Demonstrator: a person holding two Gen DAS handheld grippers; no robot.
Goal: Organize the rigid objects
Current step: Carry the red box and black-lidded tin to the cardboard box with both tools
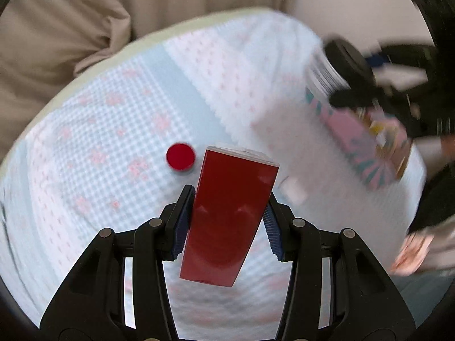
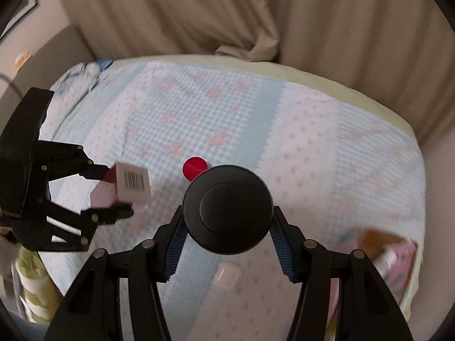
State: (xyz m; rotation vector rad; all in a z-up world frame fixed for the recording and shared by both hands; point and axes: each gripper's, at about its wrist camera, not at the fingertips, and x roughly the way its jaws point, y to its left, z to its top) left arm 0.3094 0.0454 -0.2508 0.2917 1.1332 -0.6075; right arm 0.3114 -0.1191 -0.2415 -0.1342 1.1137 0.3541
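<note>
Your left gripper (image 1: 229,221) is clamping the glossy red rectangular box (image 1: 230,216) above the quilted bedspread (image 1: 113,130); your right gripper (image 2: 227,236) is squeezing the black-capped cylindrical bottle (image 2: 227,209). The box is sitting tilted between the pads, so it is risking slipping.

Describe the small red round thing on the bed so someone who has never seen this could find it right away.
Start from the bed cover, pale blue and white with pink flowers. Near the middle of its checked blue patch lies a small flat red disc, just beyond the red box held in the left claw. It is the only round, loose red thing; the box is tall and held.
</note>
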